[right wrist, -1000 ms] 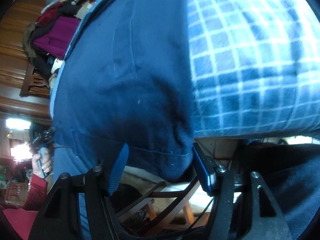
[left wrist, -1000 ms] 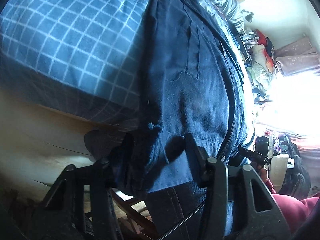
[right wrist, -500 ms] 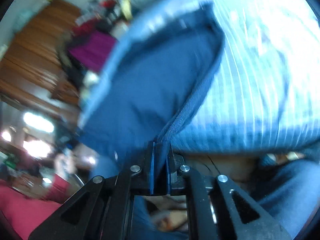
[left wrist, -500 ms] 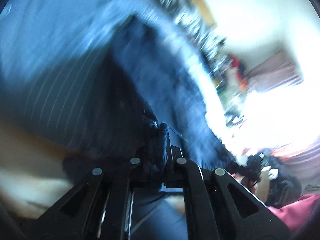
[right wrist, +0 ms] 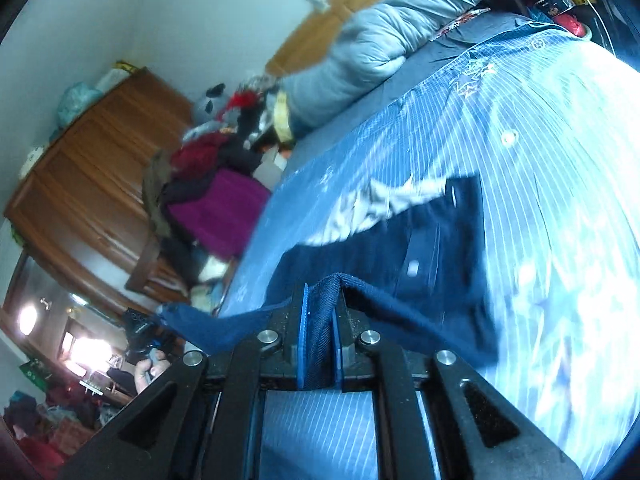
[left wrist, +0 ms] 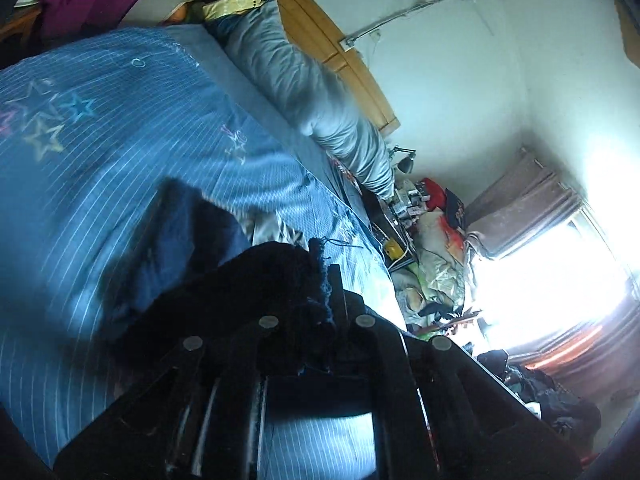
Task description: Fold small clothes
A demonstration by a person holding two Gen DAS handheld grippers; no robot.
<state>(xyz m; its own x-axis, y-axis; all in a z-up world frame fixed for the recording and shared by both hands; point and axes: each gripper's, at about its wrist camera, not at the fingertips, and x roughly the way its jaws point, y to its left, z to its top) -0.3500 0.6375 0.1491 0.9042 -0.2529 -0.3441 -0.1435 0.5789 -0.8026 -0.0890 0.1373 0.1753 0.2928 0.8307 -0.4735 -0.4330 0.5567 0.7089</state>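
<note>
— What sort of room is this?
— A bedroom: pale walls [left wrist: 460, 60], a wooden headboard [left wrist: 340, 52], a bed under a blue striped cover [left wrist: 120, 120].
— And the light?
— A bright window [left wrist: 552, 280] with a brown curtain [left wrist: 520, 204]. A wooden wardrobe [right wrist: 88, 160] stands opposite, with clothes piled beside it.

I count two black two-finger grippers of mine, the left gripper [left wrist: 326, 280] and the right gripper [right wrist: 320, 300], and between them one dark navy denim garment [right wrist: 432, 248]. Under it lies one blue bedspread with thin white stripes [left wrist: 100, 152]; behind that, one rolled grey quilt [left wrist: 304, 92] and one wooden headboard [left wrist: 340, 52]. Further off: one brown wooden wardrobe [right wrist: 92, 152], one magenta cloth [right wrist: 224, 212], one brown curtain [left wrist: 528, 204].
</note>
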